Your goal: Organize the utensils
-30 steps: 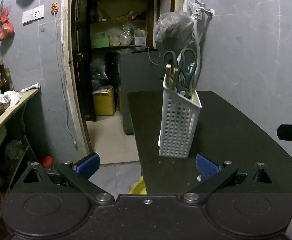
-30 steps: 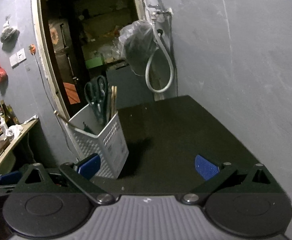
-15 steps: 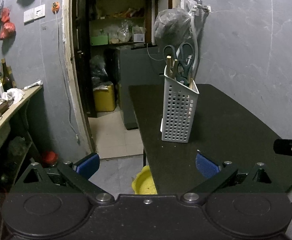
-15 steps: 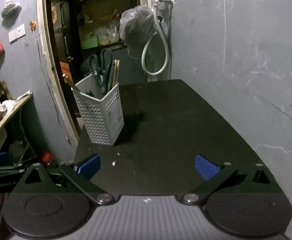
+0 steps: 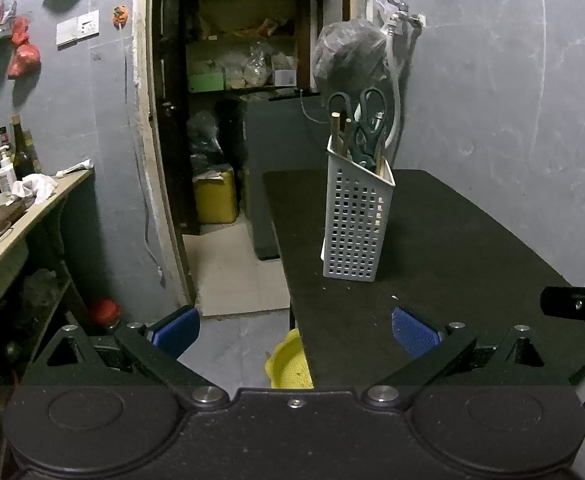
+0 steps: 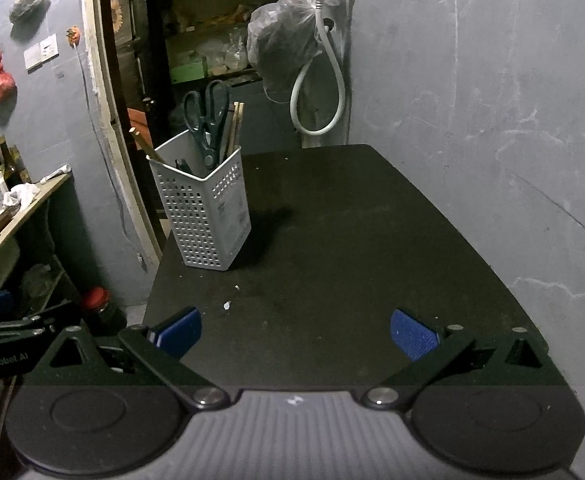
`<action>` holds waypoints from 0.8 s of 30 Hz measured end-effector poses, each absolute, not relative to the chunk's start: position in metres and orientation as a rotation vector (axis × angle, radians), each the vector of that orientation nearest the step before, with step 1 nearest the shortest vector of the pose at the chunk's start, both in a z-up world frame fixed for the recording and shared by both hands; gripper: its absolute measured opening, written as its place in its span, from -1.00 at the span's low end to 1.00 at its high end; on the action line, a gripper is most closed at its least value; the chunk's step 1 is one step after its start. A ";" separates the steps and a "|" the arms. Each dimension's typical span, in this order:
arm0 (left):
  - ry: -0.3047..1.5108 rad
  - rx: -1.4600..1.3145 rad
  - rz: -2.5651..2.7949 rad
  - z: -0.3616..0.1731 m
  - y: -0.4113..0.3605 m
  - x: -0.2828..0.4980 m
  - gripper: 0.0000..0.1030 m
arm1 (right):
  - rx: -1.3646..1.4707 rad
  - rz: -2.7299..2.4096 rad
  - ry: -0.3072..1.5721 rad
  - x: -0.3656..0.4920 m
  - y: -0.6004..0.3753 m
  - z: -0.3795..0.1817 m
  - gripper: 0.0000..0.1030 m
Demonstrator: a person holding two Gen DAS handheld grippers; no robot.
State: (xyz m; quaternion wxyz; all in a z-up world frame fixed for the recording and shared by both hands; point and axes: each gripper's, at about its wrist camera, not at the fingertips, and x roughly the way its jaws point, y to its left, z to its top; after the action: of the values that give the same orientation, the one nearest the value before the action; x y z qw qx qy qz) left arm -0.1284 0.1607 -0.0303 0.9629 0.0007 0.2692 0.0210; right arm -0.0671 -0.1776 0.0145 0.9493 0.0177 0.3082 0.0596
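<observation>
A white perforated utensil holder (image 5: 356, 224) (image 6: 202, 208) stands upright near the left edge of the black table (image 5: 452, 248) (image 6: 352, 240). Dark-handled scissors (image 5: 366, 120) (image 6: 206, 114) and wooden chopsticks (image 5: 338, 132) (image 6: 234, 126) stick out of its top. My left gripper (image 5: 294, 326) is open and empty, well back from the holder, straddling the table's left edge. Over the table's near edge my right gripper (image 6: 294, 328) is open and empty too. Part of the right gripper (image 5: 572, 306) shows at the right of the left wrist view.
A doorway (image 5: 244, 120) opens to a storeroom behind the table. A hose (image 6: 318, 92) and a dark bag (image 6: 282, 46) hang on the grey wall. A counter with bottles (image 5: 8, 168) runs at left. A yellow bowl (image 5: 288, 364) lies on the floor under the table.
Both grippers have pulled back from the holder, which now looks smaller and farther. Both stayed open and empty.
</observation>
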 end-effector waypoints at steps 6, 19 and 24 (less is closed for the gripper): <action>0.536 -0.001 0.048 -0.030 0.161 -0.133 0.99 | 0.030 0.135 0.625 -0.069 -0.176 0.014 1.00; 0.528 -0.005 0.038 -0.028 0.163 -0.135 0.99 | 0.026 0.131 0.628 -0.070 -0.175 0.015 1.00; 0.529 -0.007 0.035 -0.028 0.163 -0.135 0.99 | 0.024 0.127 0.630 -0.070 -0.174 0.015 1.00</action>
State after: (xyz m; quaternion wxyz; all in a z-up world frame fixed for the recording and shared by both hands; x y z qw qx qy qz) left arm -0.1350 0.1630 -0.0282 0.9651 -0.0036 0.2613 0.0173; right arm -0.0704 -0.1742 0.0151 0.9488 0.0117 0.3094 0.0625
